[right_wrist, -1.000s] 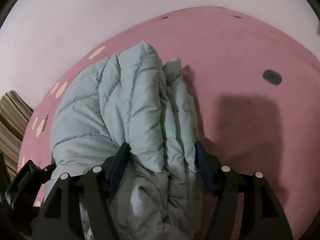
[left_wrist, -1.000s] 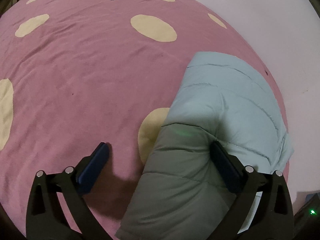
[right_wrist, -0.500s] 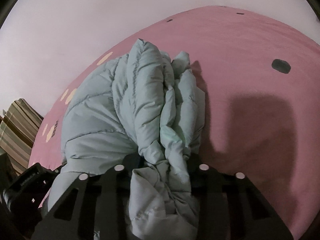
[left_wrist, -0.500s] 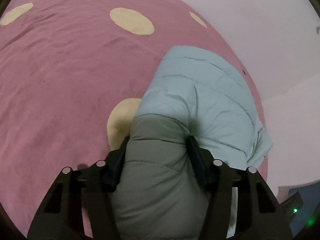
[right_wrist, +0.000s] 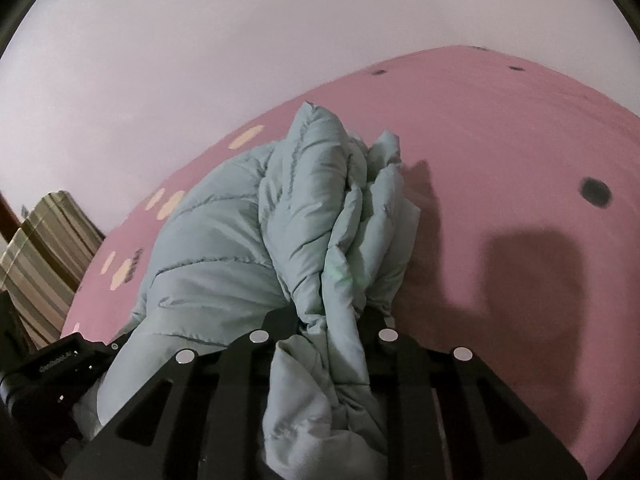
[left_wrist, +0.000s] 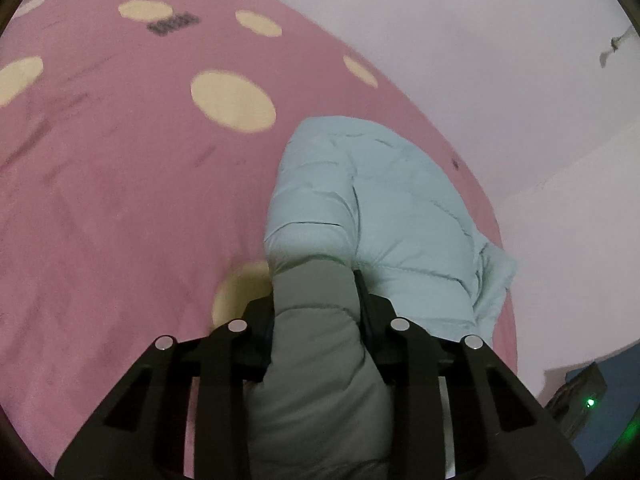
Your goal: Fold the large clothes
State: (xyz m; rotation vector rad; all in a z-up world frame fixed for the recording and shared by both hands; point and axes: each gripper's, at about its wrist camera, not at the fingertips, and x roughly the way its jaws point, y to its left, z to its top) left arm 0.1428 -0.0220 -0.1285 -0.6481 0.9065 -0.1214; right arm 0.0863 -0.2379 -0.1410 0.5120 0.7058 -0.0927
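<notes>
Careful: your left gripper and right gripper both pinch puffy jacket; slick padding could slip out mid-lift, spoiling fold.

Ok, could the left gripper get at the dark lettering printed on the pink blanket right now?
Probably not: the left gripper is shut on the jacket, and the lettering lies far across the blanket.

Bare pink bedspread left of jacket; wall close right.
</notes>
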